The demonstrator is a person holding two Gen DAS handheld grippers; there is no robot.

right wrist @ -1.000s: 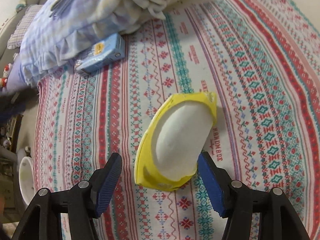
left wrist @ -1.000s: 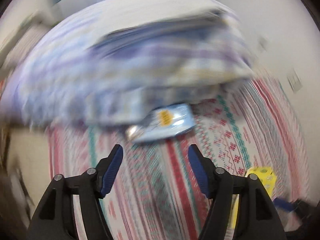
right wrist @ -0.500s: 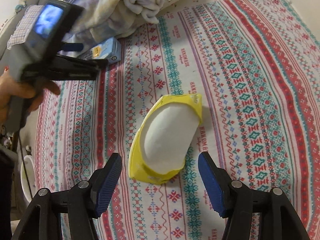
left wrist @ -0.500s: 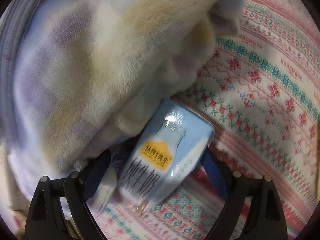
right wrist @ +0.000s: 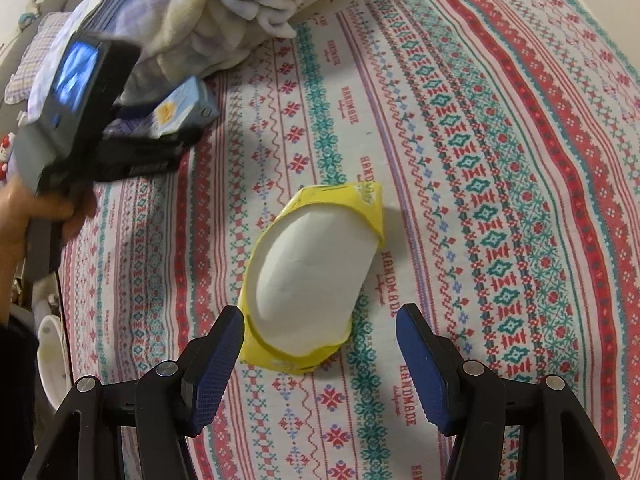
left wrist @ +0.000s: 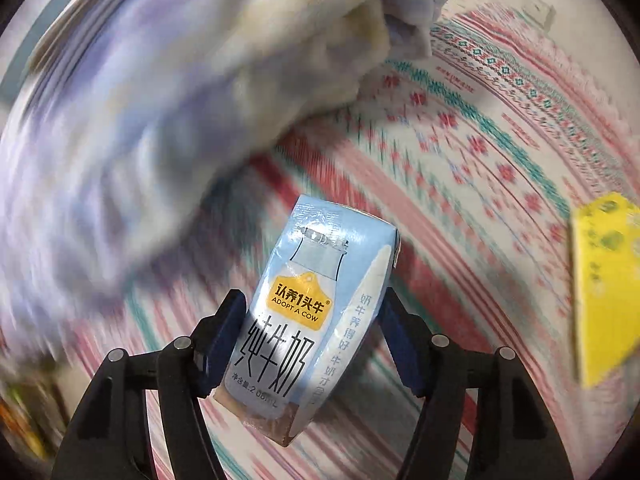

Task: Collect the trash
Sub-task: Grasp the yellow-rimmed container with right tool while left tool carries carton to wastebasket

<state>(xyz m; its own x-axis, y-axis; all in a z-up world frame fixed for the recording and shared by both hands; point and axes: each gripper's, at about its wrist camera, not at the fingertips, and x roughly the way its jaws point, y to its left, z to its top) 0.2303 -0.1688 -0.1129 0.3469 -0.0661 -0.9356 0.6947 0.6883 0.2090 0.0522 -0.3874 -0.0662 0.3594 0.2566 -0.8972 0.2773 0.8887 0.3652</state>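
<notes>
My left gripper [left wrist: 310, 336] is shut on a light blue milk carton [left wrist: 316, 304] and holds it a little above the patterned bedspread [left wrist: 480, 168]. In the right wrist view the same carton [right wrist: 182, 108] sits in the left gripper [right wrist: 160, 136] at the far left. A flattened yellow and white paper box [right wrist: 316, 276] lies on the bedspread just ahead of my right gripper [right wrist: 320, 350], which is open and empty. The yellow box also shows in the left wrist view [left wrist: 604, 300] at the right edge.
A folded pile of pale blankets [right wrist: 192, 20] lies at the far left of the bed, also large in the left wrist view [left wrist: 160, 100]. A white round container [right wrist: 52, 356] stands on the floor beside the bed's left edge.
My left gripper has closed on the milk carton and lifted it away from the blanket pile. My right gripper has barely moved over the yellow box.
</notes>
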